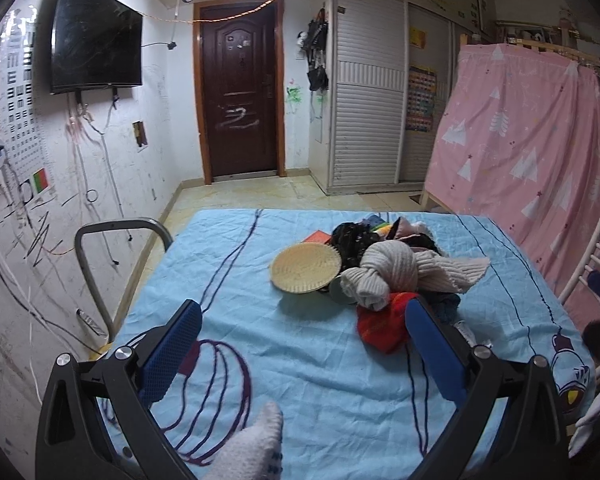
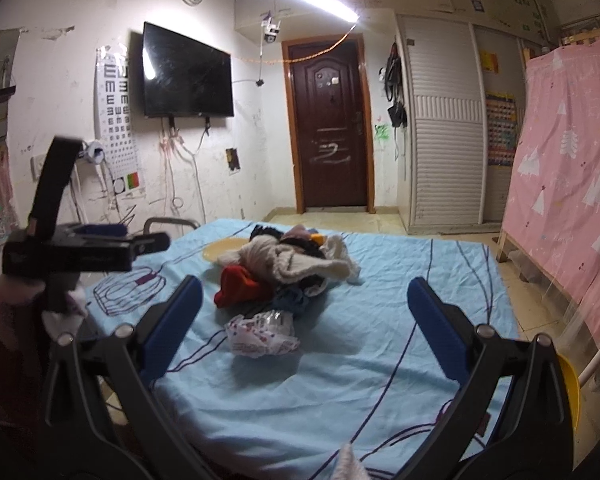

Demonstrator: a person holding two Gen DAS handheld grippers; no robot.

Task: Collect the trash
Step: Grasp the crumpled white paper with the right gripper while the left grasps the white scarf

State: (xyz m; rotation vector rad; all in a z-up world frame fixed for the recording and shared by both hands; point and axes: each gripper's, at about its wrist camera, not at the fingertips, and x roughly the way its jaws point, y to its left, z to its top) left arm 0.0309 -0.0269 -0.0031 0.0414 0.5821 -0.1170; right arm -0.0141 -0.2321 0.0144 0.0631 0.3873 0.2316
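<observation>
Only from the right wrist, a crumpled wrapper (image 2: 263,334) shows; both grippers' fingers (image 1: 172,354) (image 2: 174,328) spread

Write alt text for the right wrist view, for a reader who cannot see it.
The open right gripper hovers over a blue bedsheet, aimed at a crumpled white wrapper lying just in front of a pile of clothes. The left gripper shows at the left edge; a dark door stands behind.
</observation>
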